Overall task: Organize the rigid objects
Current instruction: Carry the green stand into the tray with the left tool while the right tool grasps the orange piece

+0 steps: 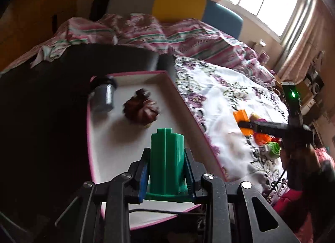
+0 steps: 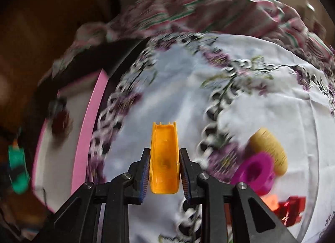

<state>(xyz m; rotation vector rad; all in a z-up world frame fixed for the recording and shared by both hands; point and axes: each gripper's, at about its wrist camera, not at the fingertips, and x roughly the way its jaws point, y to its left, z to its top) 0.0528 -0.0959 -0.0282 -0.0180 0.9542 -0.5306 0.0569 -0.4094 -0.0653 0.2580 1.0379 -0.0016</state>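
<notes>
Left tool (image 1: 166, 169): clamped on green block (image 1: 166, 159), which stands upright between the blue pads, its flange at the base.
Below left tool: white tray with pink rim (image 1: 180, 94), lying on the bed; the green block hangs over its near end.
Ahead of left tool: brown ridged piece (image 1: 140, 110) on the tray floor, and beyond it, to the left, a grey cup (image 1: 103, 97) lying tipped near the far corner.
Right of left tool: floral sheet (image 1: 222, 105), with small toys and the other tool over them near the right edge.
Right tool (image 2: 164, 172): gripping orange piece (image 2: 164, 159), a hollow channel shape, its open face toward the camera, pointing forward past the fingertips.
Below right tool: the floral sheet; blur hides whether the orange piece touches it.
Right of right tool: magenta ring (image 2: 254, 169) just beside a yellow ridged piece (image 2: 270, 148), and nearer, a red block (image 2: 291, 209) next to an orange bit.
Left of right tool: the tray's pink wall, well apart.
Far: striped quilt (image 1: 159, 36) bunched across the bed.
</notes>
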